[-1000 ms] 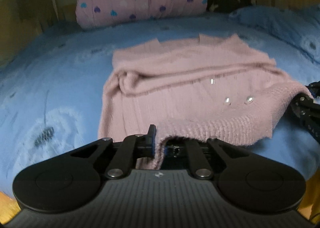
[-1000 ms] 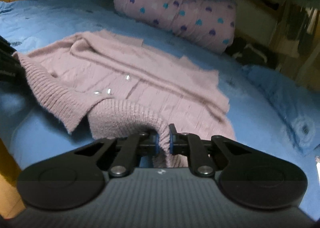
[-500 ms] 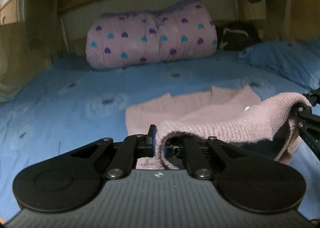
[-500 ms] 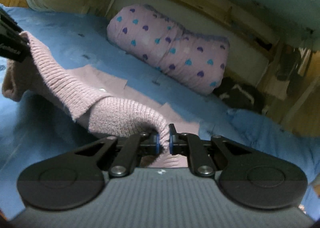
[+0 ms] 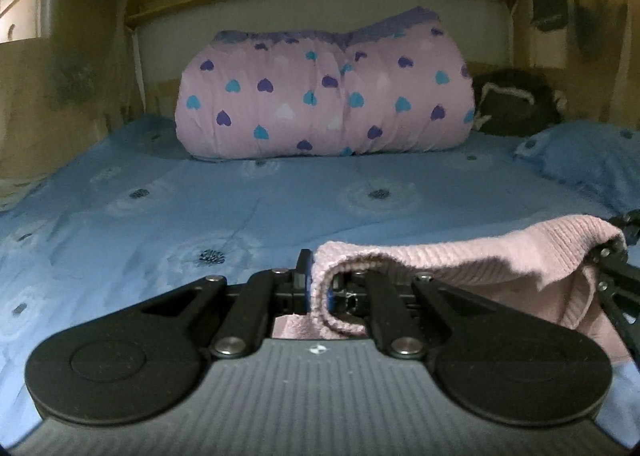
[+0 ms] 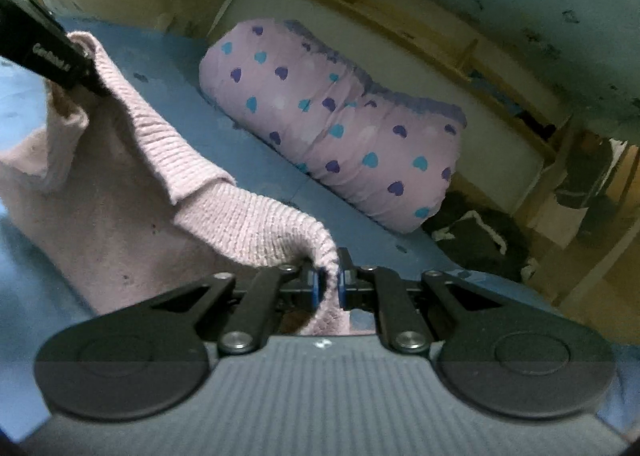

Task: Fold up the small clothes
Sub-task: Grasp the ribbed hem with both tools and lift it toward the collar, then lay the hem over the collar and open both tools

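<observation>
A small pink knitted cardigan (image 5: 472, 252) hangs in the air over the blue bed, stretched by its ribbed hem between both grippers. My left gripper (image 5: 318, 288) is shut on one corner of the hem, which curls over its fingers. My right gripper (image 6: 329, 284) is shut on the other hem corner, and the rest of the cardigan (image 6: 100, 191) droops below to the left. The right gripper (image 5: 616, 260) shows at the right edge of the left wrist view. The left gripper (image 6: 76, 67) shows at the upper left of the right wrist view.
A rolled pink quilt with heart prints (image 5: 324, 95) lies at the head of the bed against the headboard. A dark bundle (image 5: 516, 103) sits beside it, and a blue pillow (image 5: 588, 155) lies at the right. The blue flowered sheet (image 5: 200, 195) spreads ahead.
Both grippers rose and moved toward the head of the bed with the hem. The cardigan, flat on the sheet a second ago, now hangs lifted and doubled over.
</observation>
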Available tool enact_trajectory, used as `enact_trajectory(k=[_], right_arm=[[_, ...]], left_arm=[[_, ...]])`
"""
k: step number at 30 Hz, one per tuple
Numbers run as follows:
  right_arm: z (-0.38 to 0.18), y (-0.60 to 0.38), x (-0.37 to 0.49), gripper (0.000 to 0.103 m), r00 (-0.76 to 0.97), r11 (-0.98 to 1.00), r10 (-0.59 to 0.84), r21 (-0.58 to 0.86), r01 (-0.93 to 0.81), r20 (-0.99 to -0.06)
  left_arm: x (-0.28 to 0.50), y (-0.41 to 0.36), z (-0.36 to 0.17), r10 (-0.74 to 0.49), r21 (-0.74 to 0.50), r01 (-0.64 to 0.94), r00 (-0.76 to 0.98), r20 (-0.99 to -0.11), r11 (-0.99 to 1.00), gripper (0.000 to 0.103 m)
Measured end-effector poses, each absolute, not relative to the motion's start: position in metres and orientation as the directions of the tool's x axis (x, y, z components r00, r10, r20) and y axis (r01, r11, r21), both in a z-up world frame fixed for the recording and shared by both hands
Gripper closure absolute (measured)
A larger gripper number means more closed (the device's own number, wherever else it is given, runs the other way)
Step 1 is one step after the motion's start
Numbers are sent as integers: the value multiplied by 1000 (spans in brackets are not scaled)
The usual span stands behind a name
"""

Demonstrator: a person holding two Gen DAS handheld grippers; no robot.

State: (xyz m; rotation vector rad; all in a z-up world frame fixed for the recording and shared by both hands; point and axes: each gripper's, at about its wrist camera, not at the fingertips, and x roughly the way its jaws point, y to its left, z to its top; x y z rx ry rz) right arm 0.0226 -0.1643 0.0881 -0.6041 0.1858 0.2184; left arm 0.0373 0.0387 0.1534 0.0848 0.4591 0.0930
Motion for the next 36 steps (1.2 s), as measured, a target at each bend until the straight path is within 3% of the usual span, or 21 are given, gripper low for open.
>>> enact_trajectory(k=[5, 14, 17, 20, 22, 23, 24, 25, 31, 36], right_arm=[[68, -153, 75, 92, 943, 789, 142, -541, -291, -301], [5, -149, 150, 91, 841, 809, 150, -424, -406, -519], [-3, -151, 154, 89, 834, 833, 180, -371, -411, -521], [4, -156, 154, 88, 823, 848, 213, -319, -424, -527], [12, -163, 154, 74, 821, 862, 232, -280, -422, -522], [16, -168, 151, 63, 823, 872, 241, -258, -417, -515], [21, -174, 149, 54, 826, 881, 250, -234, -410, -505], [27, -179, 146, 52, 828, 890, 258, -211, -405, -499], [48, -206, 122, 51, 821, 906, 298, -127, -404, -487], [49, -209, 96, 51, 792, 873, 321, -162, -460, -519]], left_arm=[[95, 50, 113, 127, 127, -72, 849, -513, 989, 95], [148, 58, 40, 127, 180, -17, 770, -626, 984, 93], [148, 61, 40, 127, 163, -27, 752, -646, 986, 92], [139, 64, 55, 119, 137, -38, 751, -649, 990, 72], [128, 67, 70, 128, 136, -53, 763, -633, 989, 48], [122, 67, 77, 128, 133, -56, 768, -628, 990, 44], [116, 68, 83, 124, 131, -53, 769, -627, 990, 41], [111, 68, 89, 120, 127, -51, 772, -624, 991, 40], [83, 58, 102, 96, 148, -3, 773, -627, 989, 33], [66, 53, 103, 107, 205, 35, 760, -641, 978, 32]])
